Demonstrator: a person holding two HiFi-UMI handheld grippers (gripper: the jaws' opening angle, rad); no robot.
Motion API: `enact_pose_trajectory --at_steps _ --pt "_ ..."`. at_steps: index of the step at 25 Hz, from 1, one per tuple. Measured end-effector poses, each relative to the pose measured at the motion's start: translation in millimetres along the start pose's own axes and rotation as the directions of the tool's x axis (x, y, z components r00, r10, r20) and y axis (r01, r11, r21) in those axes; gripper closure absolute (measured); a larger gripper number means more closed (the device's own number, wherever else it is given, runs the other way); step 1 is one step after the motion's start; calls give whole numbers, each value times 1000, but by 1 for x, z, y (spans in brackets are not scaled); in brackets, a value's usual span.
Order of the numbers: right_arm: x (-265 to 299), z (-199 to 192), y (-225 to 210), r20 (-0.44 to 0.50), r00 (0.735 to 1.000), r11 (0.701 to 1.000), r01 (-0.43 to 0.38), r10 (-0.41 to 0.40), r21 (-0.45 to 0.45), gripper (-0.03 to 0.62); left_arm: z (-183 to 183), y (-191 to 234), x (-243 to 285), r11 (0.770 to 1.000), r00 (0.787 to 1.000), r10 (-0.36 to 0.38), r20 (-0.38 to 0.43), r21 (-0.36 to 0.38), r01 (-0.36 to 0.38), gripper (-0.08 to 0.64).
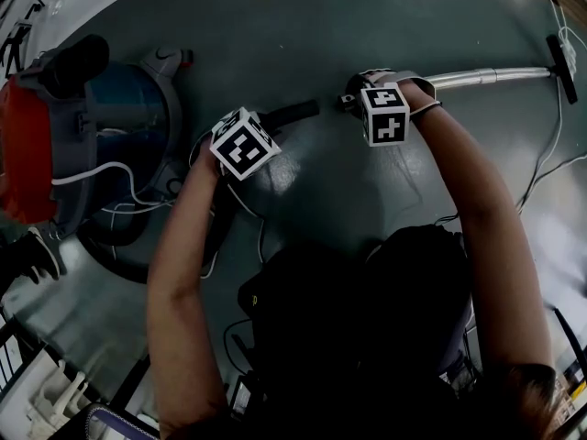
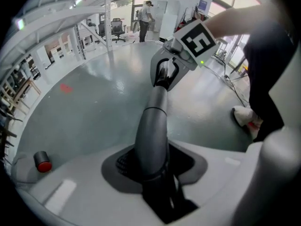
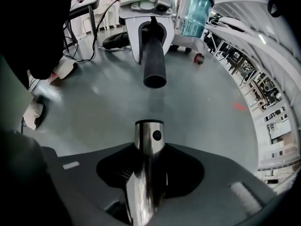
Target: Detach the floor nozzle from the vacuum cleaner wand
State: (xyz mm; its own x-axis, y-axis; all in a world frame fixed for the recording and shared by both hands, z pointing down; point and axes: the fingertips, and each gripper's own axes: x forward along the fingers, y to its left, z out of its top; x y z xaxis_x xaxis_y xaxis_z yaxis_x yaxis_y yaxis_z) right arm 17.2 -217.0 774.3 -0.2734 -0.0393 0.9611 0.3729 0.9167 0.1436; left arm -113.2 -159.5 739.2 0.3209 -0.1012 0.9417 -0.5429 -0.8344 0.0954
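In the head view, the left claw [image 1: 266,123] is gripping a dark hose tube [image 1: 292,113] just left of the frame's centre. The right claw [image 1: 371,90] is clamping the near end of the metal wand [image 1: 491,76] just right of centre. The wand is running out to the upper right edge, where the black floor nozzle [image 1: 561,58] is sitting across its far end on the grey floor [image 1: 321,26], apparently joined to it. The blue and red vacuum canister [image 1: 119,131] is standing at the left edge, with white cables trailing beside it.

In the left gripper view, the left claw [image 2: 153,173] is closing on the dark hose tube [image 2: 153,126], which is rising up the middle of the frame. It is pointing toward the right claw [image 2: 165,74] above centre.

In the right gripper view, the right claw [image 3: 148,182] is holding the metal wand [image 3: 148,140], whose open end, with a small round hole, is showing at lower centre. Facing it in the upper centre, the left claw [image 3: 153,32] is holding the dark hose tube [image 3: 154,62]. A clear gap of floor is showing between the two tube ends. The vacuum canister [image 3: 193,8] is standing at the top of the frame.
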Motion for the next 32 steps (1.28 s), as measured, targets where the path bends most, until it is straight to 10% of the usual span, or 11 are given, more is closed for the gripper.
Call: enact_pose_trajectory --at_steps 8,20,32 --pt "-20 11 -18 80 994 997 74 -76 20 403 22 4 -9 998 989 34 146 38 -40 358" --pt "-54 28 -11 188 972 989 144 -139 -14 480 39 -5 -43 996 966 59 251 56 -76 500" --pt "-77 25 1 279 949 962 71 -147 265 592 57 -24 -72 970 859 -10 512 -203 132 549"
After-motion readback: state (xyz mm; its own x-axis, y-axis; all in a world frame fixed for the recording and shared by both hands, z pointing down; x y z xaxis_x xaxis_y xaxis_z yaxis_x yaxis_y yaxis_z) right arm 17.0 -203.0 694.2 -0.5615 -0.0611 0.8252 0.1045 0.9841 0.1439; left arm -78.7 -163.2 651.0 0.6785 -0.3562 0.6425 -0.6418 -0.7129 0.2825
